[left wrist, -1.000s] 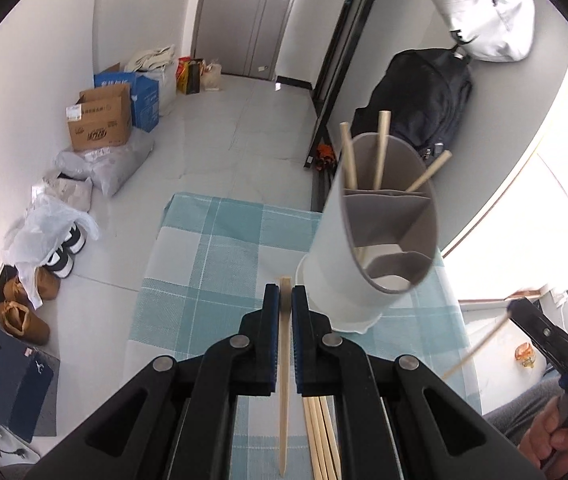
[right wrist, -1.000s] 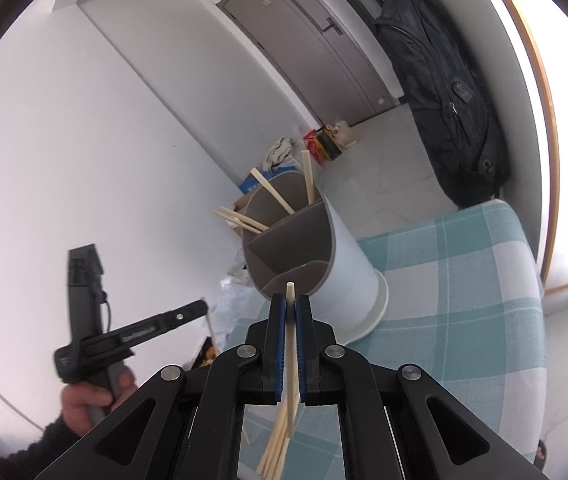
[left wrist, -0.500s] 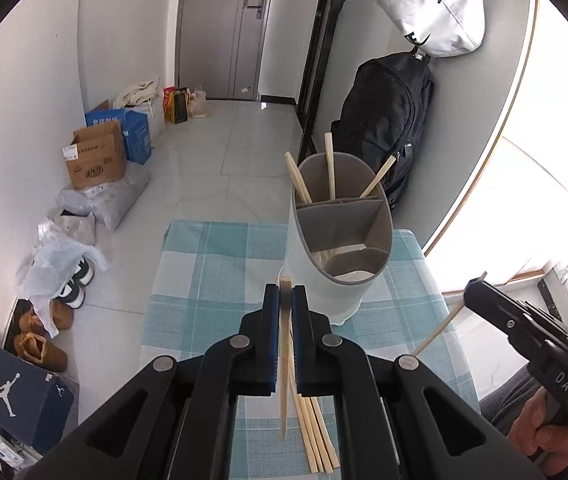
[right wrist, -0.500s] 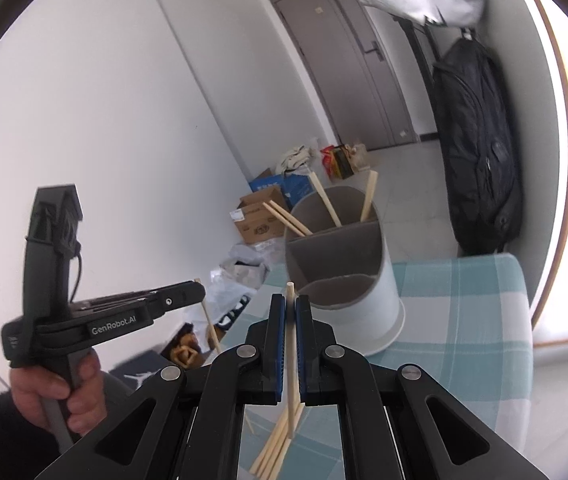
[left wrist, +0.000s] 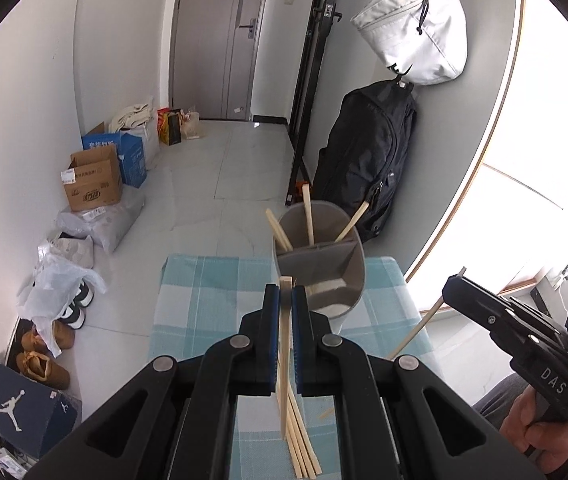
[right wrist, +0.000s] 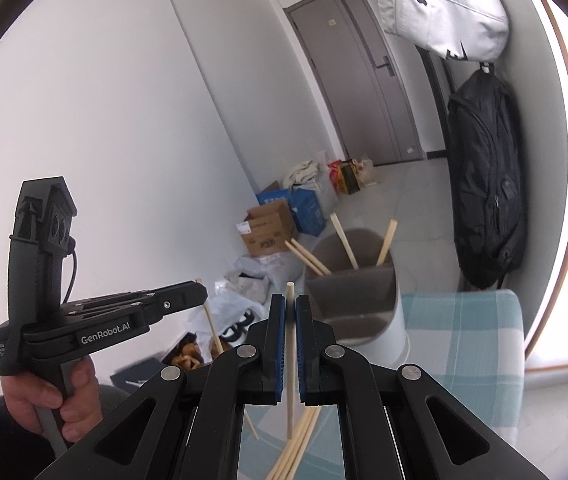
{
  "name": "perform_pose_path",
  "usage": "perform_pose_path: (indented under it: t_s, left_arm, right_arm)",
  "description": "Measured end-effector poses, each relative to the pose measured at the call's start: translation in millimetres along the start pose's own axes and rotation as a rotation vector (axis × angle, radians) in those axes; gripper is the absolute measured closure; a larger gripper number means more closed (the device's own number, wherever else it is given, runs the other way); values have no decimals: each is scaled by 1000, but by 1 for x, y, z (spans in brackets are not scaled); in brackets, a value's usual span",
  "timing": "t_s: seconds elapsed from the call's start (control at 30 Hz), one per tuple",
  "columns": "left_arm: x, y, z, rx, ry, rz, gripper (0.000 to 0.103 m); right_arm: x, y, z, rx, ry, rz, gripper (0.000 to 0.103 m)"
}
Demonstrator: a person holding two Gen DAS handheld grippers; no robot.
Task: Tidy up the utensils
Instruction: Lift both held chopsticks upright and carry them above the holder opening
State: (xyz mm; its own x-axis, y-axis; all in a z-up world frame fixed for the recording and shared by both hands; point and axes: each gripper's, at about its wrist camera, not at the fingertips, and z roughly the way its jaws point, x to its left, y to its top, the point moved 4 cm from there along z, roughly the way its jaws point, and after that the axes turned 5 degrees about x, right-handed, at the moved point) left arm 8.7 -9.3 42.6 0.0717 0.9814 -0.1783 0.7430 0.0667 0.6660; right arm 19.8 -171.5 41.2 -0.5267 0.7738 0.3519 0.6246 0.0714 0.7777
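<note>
Two black hand-held grippers each pinch a single pale wooden chopstick. Readable writing first: "GenRobot.AI" in white runs along the side of the left gripper (right wrist: 188, 298) as seen from the right wrist view, and "DAS" is printed on the body of the right gripper (left wrist: 453, 286) in the left wrist view. On the floor, a dark blue shoebox (left wrist: 24, 410) carries a white jumping-figure logo; a brown cardboard box (left wrist: 92, 184) and a blue carton (left wrist: 122, 152) bear print too small to read.

In the left wrist view, the blue-padded jaws are closed on the left chopstick (left wrist: 285, 360), which stands nearly upright between the pads, its squared top just above them and its lower end hanging over the table. In the right wrist view the jaws are likewise clamped on the right chopstick (right wrist: 289, 360), rounded tip poking above the pads, the rest running down below.

Ahead of both stands the grey cylindrical utensil holder (left wrist: 319, 260) with inner dividers, on the teal and white checked tablecloth (left wrist: 204, 280). Several chopsticks lean in its far compartment; the near compartments look bare. A loose bundle of chopsticks (left wrist: 303, 452) lies on the cloth beneath the grippers.
</note>
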Motion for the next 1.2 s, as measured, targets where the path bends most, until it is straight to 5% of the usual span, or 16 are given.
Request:
perform_pose_path:
  t_s: [0.63,1.2]
  left_arm:
    - [-8,81,4,11,-69,-41,101]
    - [-16,155,24,-53,-68,-49,101]
  right_arm:
    - [-31,94,1,-38,29,67,99]
    - [-46,160,34,-88,-57,-51,99]
